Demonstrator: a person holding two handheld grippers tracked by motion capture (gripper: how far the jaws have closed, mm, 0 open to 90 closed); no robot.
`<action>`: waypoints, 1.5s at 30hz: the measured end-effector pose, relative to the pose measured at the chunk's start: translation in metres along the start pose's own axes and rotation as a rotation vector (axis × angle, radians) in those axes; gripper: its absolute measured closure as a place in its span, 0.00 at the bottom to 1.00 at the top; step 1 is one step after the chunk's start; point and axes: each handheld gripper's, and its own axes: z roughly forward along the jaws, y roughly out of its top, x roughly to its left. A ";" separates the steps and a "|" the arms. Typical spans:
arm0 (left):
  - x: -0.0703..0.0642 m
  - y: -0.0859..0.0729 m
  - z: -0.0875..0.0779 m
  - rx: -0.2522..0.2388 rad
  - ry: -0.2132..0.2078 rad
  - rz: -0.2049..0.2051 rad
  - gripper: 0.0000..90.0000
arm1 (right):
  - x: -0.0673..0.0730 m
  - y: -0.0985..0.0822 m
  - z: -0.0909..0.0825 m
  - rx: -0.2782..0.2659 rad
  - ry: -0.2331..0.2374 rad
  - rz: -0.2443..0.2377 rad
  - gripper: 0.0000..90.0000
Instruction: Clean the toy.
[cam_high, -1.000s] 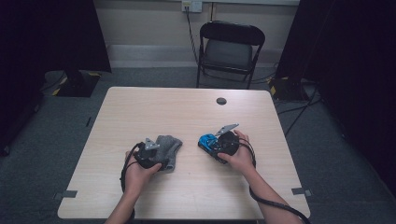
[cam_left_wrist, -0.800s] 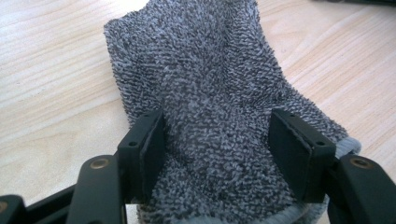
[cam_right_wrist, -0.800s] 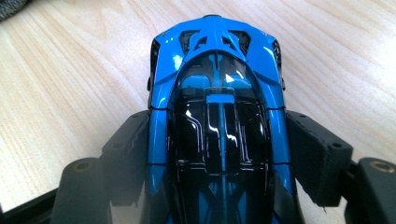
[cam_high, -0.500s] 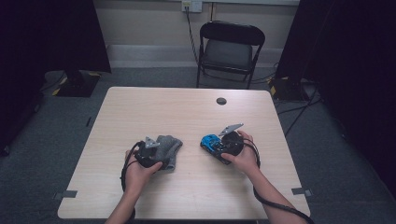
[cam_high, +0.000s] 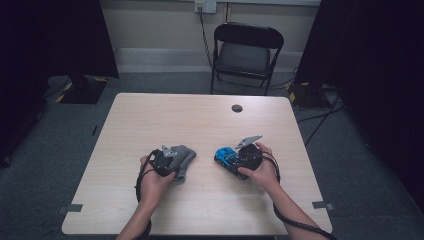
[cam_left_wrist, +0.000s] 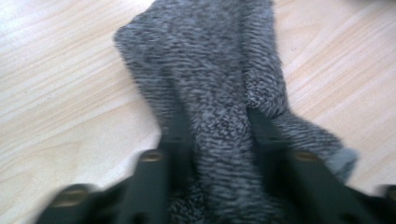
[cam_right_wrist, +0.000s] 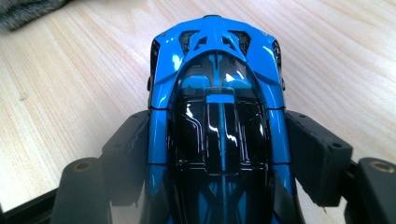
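Note:
A grey knitted sock lies crumpled on the table left of centre. My left gripper has just been closing its jaws and is now shut on it. In the left gripper view a fold of the sock is pinched between the black fingers of that gripper. To the right, a blue and black toy car rests on the table, with my right gripper shut on it. In the right gripper view the pads press on both flanks of the car, which points away from the right gripper.
The light wooden table has a small round black object near its far edge. A black folding chair stands behind the table. Cables trail from both grippers towards the near edge.

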 end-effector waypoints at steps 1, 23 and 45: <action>0.002 0.002 0.000 -0.007 -0.023 -0.028 0.81 | 0.000 0.000 0.000 -0.004 0.006 0.002 0.32; -0.013 0.071 0.017 -0.009 -0.223 0.066 0.83 | 0.031 0.028 -0.004 -0.035 0.051 -0.102 0.32; -0.017 0.066 0.003 -0.046 -0.330 0.117 0.83 | 0.009 0.029 -0.005 -0.030 0.005 -0.029 0.32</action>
